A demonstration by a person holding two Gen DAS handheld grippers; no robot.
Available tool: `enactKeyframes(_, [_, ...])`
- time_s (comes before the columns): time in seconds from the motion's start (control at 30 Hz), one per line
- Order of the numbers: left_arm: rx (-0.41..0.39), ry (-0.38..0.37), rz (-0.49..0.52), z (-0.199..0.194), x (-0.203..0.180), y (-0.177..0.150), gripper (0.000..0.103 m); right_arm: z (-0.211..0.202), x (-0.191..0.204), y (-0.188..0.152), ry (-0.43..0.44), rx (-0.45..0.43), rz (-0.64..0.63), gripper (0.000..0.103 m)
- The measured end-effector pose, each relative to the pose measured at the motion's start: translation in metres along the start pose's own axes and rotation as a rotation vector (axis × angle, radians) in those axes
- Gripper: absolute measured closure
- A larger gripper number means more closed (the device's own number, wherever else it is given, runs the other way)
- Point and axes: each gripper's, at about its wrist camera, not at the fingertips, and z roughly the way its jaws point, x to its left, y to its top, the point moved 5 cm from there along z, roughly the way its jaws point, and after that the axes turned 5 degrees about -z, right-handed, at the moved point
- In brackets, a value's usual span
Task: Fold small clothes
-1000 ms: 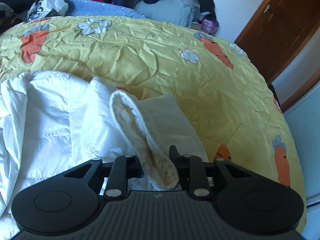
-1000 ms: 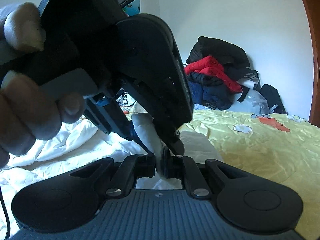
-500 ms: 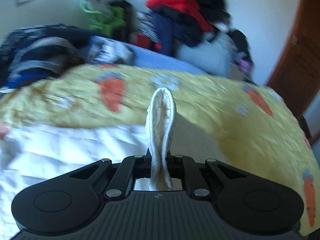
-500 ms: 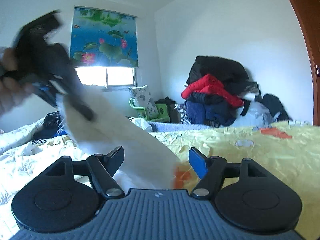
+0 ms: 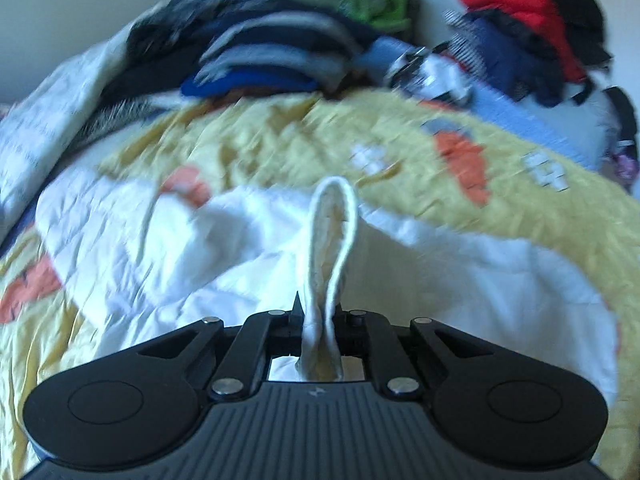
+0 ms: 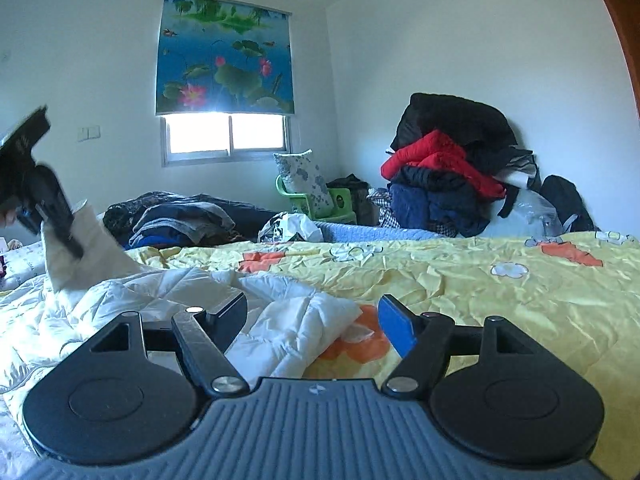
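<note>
White cloth (image 5: 326, 264) is pinched in your left gripper (image 5: 320, 320).
Your right gripper (image 6: 312, 316) is spread, over the yellow quilt (image 6: 500, 300); clothes pile (image 6: 448, 176) behind.

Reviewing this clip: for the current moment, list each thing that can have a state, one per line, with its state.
Left claw: shut on the white garment.
White garment: pinched at an edge, lifted off the bed.
Right claw: open, holding nothing.
White quilt: rumpled on the bed.
Yellow bedspread: spread out, creased.
Window blind: partly lowered.
Clothes pile: heaped, unfolded.
</note>
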Motion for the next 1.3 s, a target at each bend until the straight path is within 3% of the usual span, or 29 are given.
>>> enactKeyframes(0.13, [0.08,0.064,0.004,0.029,0.014,-0.016,0.094,0.002,0.004,-0.001,0.008,0.013,-0.017,0.026])
enactKeyframes(0.27, [0.096,0.085,0.044,0.043,0.013,-0.027,0.092,0.005,0.006,-0.003,0.016,0.027,-0.028,0.026])
enactKeyframes(0.3, [0.094,0.097,0.055,0.043,0.012,-0.027,0.086,0.006,0.007,-0.003,0.018,0.031,-0.027,0.026])
enactKeyframes(0.37, [0.084,0.139,0.06,0.04,0.014,-0.026,0.058,0.006,0.006,-0.004,0.019,0.034,-0.025,0.026])
enactKeyframes(0.4, [0.063,0.171,0.059,0.037,0.017,-0.024,0.033,0.006,0.006,-0.004,0.019,0.035,-0.024,0.026])
enactKeyframes(0.43, [0.016,0.203,0.052,0.028,0.02,-0.022,0.027,0.006,0.006,-0.004,0.021,0.037,-0.024,0.026])
enactKeyframes(0.5, [-0.13,0.26,0.037,0.003,0.026,-0.018,0.027,0.005,0.007,-0.004,0.021,0.037,-0.023,0.026])
enactKeyframes(0.57, [-0.245,0.259,0.042,-0.022,0.023,-0.017,0.027,0.006,0.006,-0.004,0.025,0.038,-0.018,0.026])
enactKeyframes(0.7, [-0.363,0.097,0.102,-0.049,-0.009,-0.024,0.026,0.012,-0.004,0.0,0.078,0.078,0.137,0.025])
enactKeyframes(0.77, [-0.369,0.033,0.177,-0.044,-0.031,-0.031,0.026,0.022,-0.007,0.009,0.133,0.122,0.265,0.024])
enactKeyframes(0.87, [-0.351,0.034,0.261,-0.02,-0.054,-0.046,0.026,0.042,0.007,0.029,0.23,0.174,0.353,0.022])
enactKeyframes(0.97, [-0.302,0.03,0.272,0.005,-0.059,-0.055,0.026,0.081,0.029,0.039,0.311,0.305,0.383,0.02])
enactKeyframes(1.07, [-0.273,0.042,0.273,0.025,-0.058,-0.062,0.025,0.116,0.054,0.038,0.282,0.384,0.247,0.02])
enactKeyframes(1.17, [-0.231,0.034,0.253,0.041,-0.048,-0.067,0.014,0.137,0.073,0.018,0.22,0.48,0.069,0.02])
enactKeyframes(1.23, [-0.205,0.019,0.242,0.054,-0.041,-0.07,0.01,0.143,0.076,-0.002,0.193,0.552,0.015,0.02])
enactKeyframes(1.3, [-0.18,-0.008,0.218,0.064,-0.036,-0.071,0.01,0.138,0.078,-0.014,0.209,0.547,-0.006,0.018])
